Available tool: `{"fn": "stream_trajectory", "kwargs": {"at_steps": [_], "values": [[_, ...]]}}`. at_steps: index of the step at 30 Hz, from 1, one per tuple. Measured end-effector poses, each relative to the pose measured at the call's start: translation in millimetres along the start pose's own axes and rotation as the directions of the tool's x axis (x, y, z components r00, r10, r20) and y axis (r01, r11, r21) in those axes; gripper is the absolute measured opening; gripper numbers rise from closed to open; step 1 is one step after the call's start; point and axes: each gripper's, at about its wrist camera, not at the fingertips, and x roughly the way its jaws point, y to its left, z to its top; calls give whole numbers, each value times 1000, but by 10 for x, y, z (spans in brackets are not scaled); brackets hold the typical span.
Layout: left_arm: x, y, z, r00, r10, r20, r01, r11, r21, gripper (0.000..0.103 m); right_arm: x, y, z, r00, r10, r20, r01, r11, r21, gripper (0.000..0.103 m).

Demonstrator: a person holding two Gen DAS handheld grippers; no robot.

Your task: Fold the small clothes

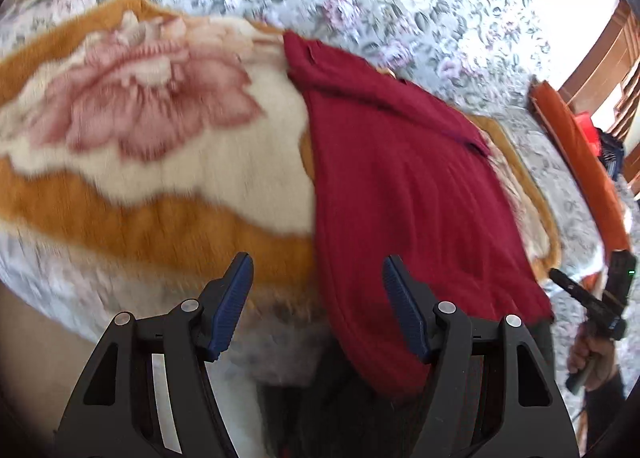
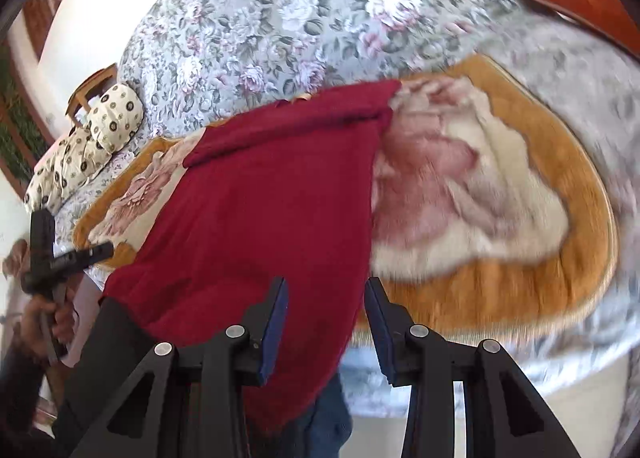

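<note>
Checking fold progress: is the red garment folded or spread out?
Partly folded: the red garment has its far edge doubled over, the rest lying flat.

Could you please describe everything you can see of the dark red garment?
The dark red garment is soft, ribbed knit fabric, spread lengthwise over the orange floral blanket. Its far end is folded into a thick band, and its near end hangs over the bed's edge. Neither hand-held gripper touches it.

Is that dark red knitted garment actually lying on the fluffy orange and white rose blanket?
Touching. In the right wrist view the dark red knitted garment lies spread flat across the fluffy orange and white rose blanket, covering part of it with no gap.
</note>
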Motion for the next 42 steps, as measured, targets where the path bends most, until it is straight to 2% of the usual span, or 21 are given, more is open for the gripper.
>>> {"fn": "stream_trajectory", "kwargs": {"at_steps": [2, 5, 10, 13, 16, 17, 19, 22, 24, 27, 29, 32, 33, 34, 35, 36, 39, 42], "values": [[19, 3, -88, 1000, -18, -18, 17, 1000, -16, 67, -30, -52, -120, 1000, 4, -6, -4, 998, 61, 38], [61, 37, -174, 999, -38, -33, 37, 998, -42, 67, -23, -153, -247, 996, 81, -22, -76, 981, 179, 38], [82, 81, -203, 990, -134, -42, 131, 989, -73, 67, 35, -207, -432, 988, 148, -38, -131, 950, 284, 38], [100, 110, -193, 977, -208, -55, 203, 975, -92, 67, 45, -275, -524, 976, 218, 3, -205, 912, 356, 38], [177, 132, -223, 941, -326, -90, 311, 938, -151, 67, 50, -224, -534, 939, 342, 42, -333, 868, 370, 40], [205, 154, -238, 932, -347, -101, 327, 930, -169, 67, 31, -174, -533, 931, 361, 51, -355, 868, 346, 40], [258, 226, -263, 911, -398, -108, 366, 900, -237, 67, 11, -132, -525, 931, 360, 64, -361, 878, 315, 40], [354, 371, -330, 865, -491, -105, 422, 825, -376, 67, 3, -190, -564, 910, 400, 112, -413, 843, 344, 40], [375, 414, -369, 847, -524, -90, 443, 789, -426, 67, 13, -219, -590, 897, 421, 135, -440, 820, 365, 40], [315, 392, -352, 853, -515, -86, 437, 794, -423, 67, 57, -234, -636, 895, 427, 131, -442, 808, 389, 40], [242, 319, -321, 871, -484, -85, 419, 822, -385, 64, 38, -207, -613, 895, 423, 141, -443, 811, 382, 40], [139, 205, -293, 910, -406, -78, 366, 878, -308, 48, -2, -168, -570, 899, 412, 146, -437, 830, 348, 36], [88, 175, -275, 924, -378, -64, 346, 895, -282, 30, -10, -142, -548, 906, 401, 136, -424, 844, 330, 32], [70, 151, -266, 934, -353, -57, 327, 908, -262, 19, -12, -114, -524, 915, 385, 123, -404, 861, 309, 27], [46, 124, -255, 948, -314, -49, 294, 926, -236, 19, -19, -100, -508, 922, 369, 114, -386, 875, 292, 23], [24, 86, -240, 955, -292, -45, 277, 939, -206, 18, -31, -77, -492, 930, 351, 109, -368, 889, 273, 19], [91, 0, -231, 947, -314, -73, 300, 940, -161, 18, -43, -5, -439, 936, 336, 105, -352, 907, 231, 19], [128, 21, -210, 943, -324, -74, 307, 936, -174, 17, 12, 16, -418, 934, 345, 91, -357, 904, 235, 20]]}}
